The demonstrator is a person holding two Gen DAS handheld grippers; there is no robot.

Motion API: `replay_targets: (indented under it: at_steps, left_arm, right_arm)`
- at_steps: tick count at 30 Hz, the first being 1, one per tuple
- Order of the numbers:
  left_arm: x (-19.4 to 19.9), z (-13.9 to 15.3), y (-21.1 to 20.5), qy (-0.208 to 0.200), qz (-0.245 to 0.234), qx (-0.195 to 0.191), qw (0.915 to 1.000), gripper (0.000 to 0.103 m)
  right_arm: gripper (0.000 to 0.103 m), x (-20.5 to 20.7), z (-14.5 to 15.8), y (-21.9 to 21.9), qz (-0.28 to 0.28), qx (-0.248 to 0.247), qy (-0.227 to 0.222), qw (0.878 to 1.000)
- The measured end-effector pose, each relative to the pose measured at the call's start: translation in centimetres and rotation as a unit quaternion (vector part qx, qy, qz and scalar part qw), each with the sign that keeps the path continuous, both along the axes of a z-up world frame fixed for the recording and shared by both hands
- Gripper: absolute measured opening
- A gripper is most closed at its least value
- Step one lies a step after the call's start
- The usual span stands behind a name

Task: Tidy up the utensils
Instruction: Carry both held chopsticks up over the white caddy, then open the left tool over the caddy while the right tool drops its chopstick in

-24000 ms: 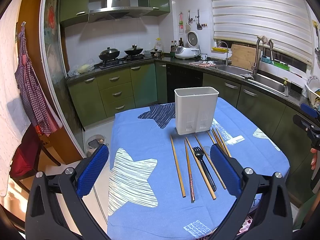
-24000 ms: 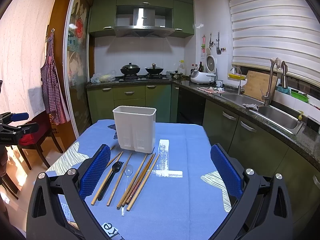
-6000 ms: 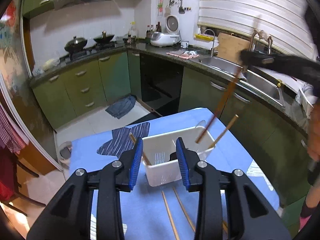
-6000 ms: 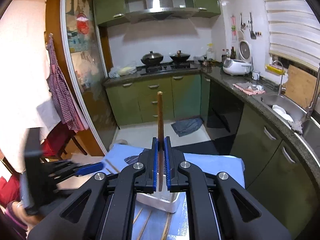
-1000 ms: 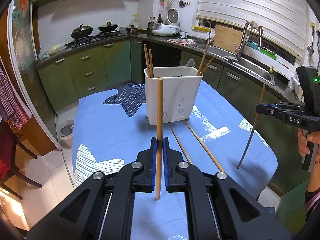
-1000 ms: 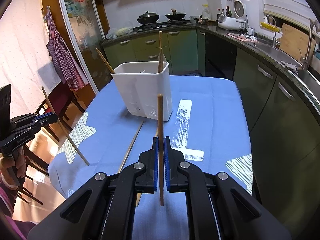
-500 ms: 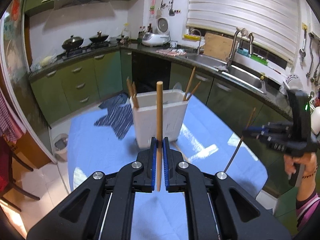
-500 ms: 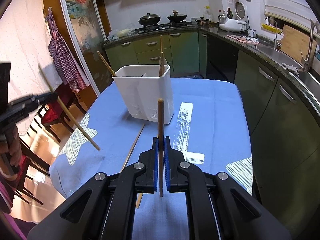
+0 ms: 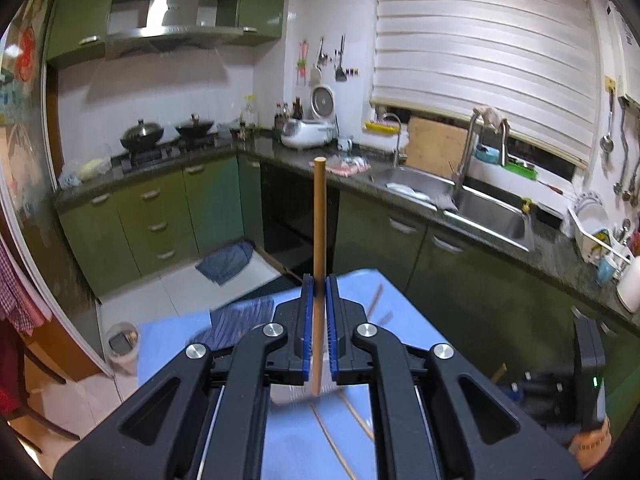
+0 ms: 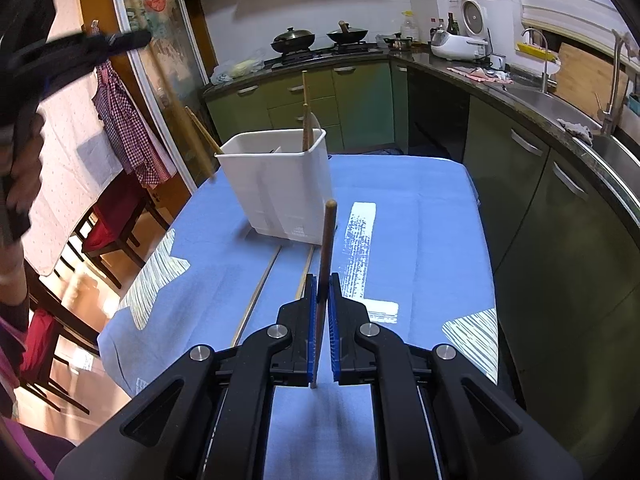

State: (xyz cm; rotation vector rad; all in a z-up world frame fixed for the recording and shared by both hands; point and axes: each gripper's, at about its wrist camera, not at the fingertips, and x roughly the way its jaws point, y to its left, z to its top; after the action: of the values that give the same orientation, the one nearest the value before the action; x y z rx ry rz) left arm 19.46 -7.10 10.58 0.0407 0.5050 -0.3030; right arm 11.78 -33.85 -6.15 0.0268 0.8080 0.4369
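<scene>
The left claw (image 9: pixel 317 292) pinches a pale chopstick (image 9: pixel 319 240) upright at frame centre. The right claw (image 10: pixel 322 292) pinches a dark chopstick (image 10: pixel 325 248). Beyond it, upper centre, the white holder (image 10: pixel 280 192) stands on the blue-clothed bench (image 10: pixel 420 220), with two loose chopsticks (image 10: pixel 260 288) lying before it.

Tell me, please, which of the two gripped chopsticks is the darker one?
The chopstick in the right gripper is darker: its chopstick is deep brown, while the left gripper holds a pale bamboo chopstick.
</scene>
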Motion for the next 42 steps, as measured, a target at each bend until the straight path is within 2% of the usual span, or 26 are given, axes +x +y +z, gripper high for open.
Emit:
replay_targets:
  at_steps: [3, 8, 14, 16, 20, 21, 24, 31, 33, 34, 38, 42]
  left_arm:
    - [1.9, 0.4, -0.8, -0.01, 0.015, 0.007, 0.9998, 0.006]
    - [5.0, -1.2, -0.8, -0.007, 0.049, 0.022, 0.9986, 0.006]
    - [7.2, -5.5, -0.3, 0.055, 0.051, 0.032, 0.9966, 0.007]
    - [7.1, -7.0, -0.1, 0.074, 0.048, 0.034, 0.9956, 0.01]
    - [5.2, -8.2, 1.1, 0.082, 0.038, 0.023, 0.9956, 0.043]
    - [4.4, -8.1, 1.4, 0.079, 0.033, 0.018, 0.9961, 0.046]
    - [1.5, -7.7, 2.4, 0.063, 0.029, 0.013, 0.9975, 0.05]
    - [-4.4, -7.3, 4.6, 0.036, 0.03, 0.017, 0.9988, 0.051]
    - [-5.5, -7.2, 5.1, 0.028, 0.032, 0.018, 0.999, 0.06]
    - [-6.0, -7.3, 5.2, 0.025, 0.032, 0.017, 0.999, 0.061]
    - [-7.1, -8.2, 5.7, 0.04, 0.027, 0.017, 0.9987, 0.061]
    - [-7.4, -8.8, 6.3, 0.049, 0.03, 0.019, 0.9981, 0.061]
  right_arm:
    - [0.007, 0.1, -0.1, -0.4, -0.004, 0.003, 0.002, 1.0]
    - [0.007, 0.1, -0.2, -1.0, -0.005, 0.004, 0.004, 1.0]
    - [0.006, 0.2, 0.3, -0.9, -0.005, 0.0, 0.0, 1.0]
    - [0.006, 0.4, 0.6, -0.7, -0.002, -0.001, -0.003, 1.0]
    - [0.006, 0.9, 2.1, 0.2, 0.009, 0.001, -0.014, 1.0]
    - [0.006, 1.2, 2.7, 0.4, 0.012, 0.003, -0.019, 1.0]
    - [0.006, 1.7, 4.9, 1.1, 0.018, 0.011, -0.038, 0.999]
    - [0.006, 4.3, 12.6, 3.4, 0.022, 0.062, -0.113, 0.991]
    - [0.006, 5.6, 14.4, 4.4, 0.017, 0.073, -0.131, 0.989]
    - [0.006, 6.4, 15.1, 4.8, 0.012, 0.079, -0.136, 0.987]
    - [0.007, 10.4, 16.2, 6.8, -0.011, 0.08, -0.143, 0.986]
    - [0.006, 13.6, 15.1, 8.7, -0.021, 0.062, -0.13, 0.989]
